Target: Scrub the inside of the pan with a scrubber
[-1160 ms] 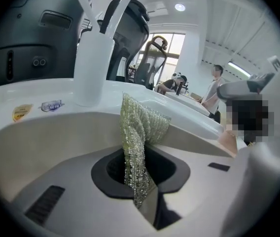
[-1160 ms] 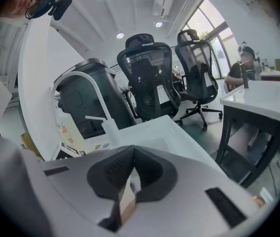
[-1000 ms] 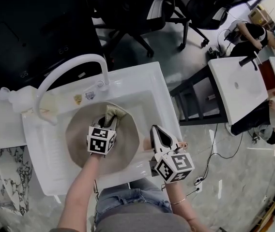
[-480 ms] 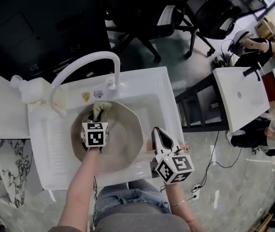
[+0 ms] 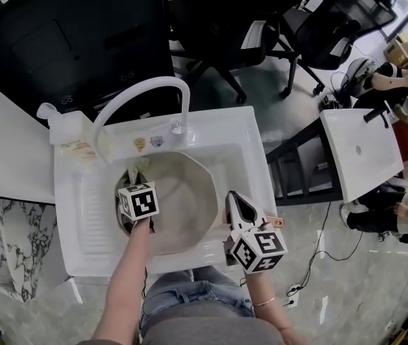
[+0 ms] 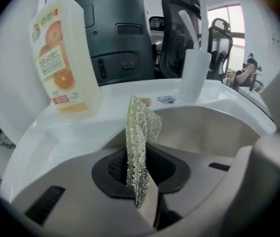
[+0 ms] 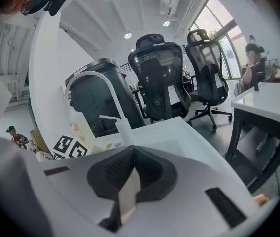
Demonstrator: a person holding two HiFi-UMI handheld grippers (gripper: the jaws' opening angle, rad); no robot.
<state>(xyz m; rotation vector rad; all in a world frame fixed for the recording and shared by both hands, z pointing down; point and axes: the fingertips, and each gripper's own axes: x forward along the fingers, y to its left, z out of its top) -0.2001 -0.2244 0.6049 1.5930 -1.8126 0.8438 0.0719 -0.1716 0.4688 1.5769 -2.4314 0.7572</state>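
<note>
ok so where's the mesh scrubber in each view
Head view: mesh scrubber at the pan's upper-left rim, under the faucet spout.
Left gripper view: centre, hanging upright, pinched in the left claw.
Right gripper view: not in it.
Shared landmark: the white faucet.

one pan (image 5: 186,201), one scrubber (image 6: 139,143)

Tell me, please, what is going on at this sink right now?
A person stands at a white sink with a gripper in each hand. The left gripper is shut on a mesh scrubber, held at the far left side of the pan that lies in the basin. The right gripper sits at the pan's right edge, jaws together, with nothing visible between them.
</note>
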